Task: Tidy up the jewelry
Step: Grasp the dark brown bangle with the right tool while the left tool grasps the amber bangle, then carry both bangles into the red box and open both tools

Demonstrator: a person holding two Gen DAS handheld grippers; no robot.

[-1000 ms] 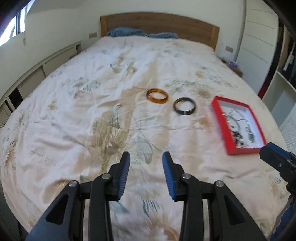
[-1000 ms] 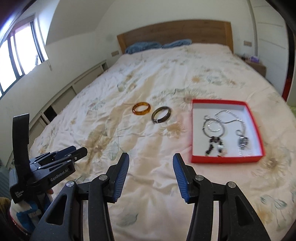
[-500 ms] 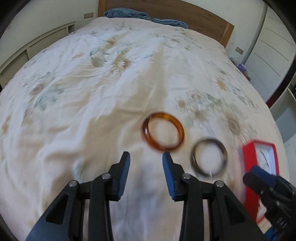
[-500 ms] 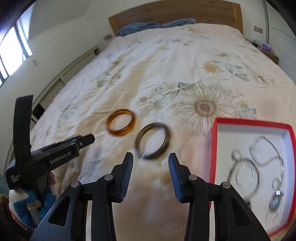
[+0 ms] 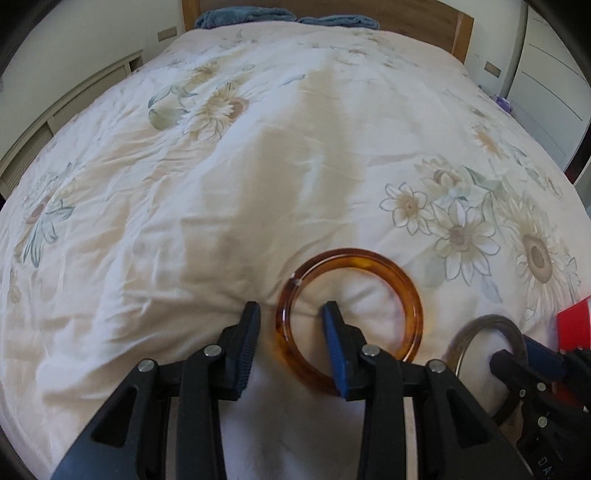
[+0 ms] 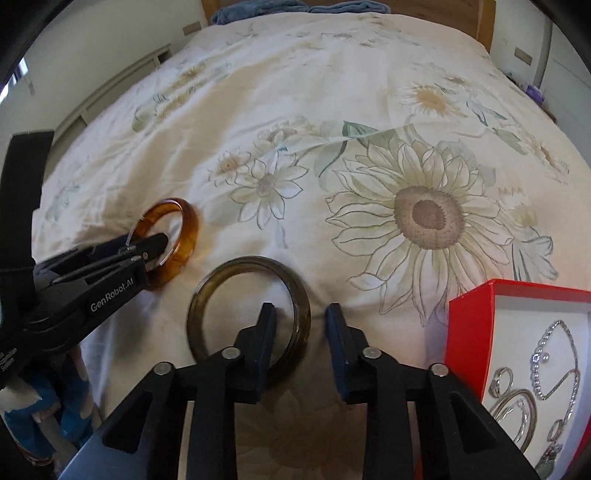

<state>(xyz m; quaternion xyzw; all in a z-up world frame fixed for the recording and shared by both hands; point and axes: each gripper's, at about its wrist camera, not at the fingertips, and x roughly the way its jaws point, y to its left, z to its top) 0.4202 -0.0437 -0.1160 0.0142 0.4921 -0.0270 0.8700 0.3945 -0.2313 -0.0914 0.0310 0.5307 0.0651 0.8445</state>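
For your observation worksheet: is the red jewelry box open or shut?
Open. The red box has no lid on it; its white inside shows, with silver chains and rings lying in it.

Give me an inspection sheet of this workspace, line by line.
Surface: floral quilted bedspread, rumpled.
Job's things: translucent amber bangle and dark olive bangle flat on the bedspread, apart; red cardboard box holding silver chains.
Clutter: nothing seen.
Grippers: left tongs open, astride the amber bangle's left rim; right tongs open, astride the olive bangle's right rim.
Cables: nothing seen.
Surroundings: wooden headboard, blue pillows, white wardrobe.
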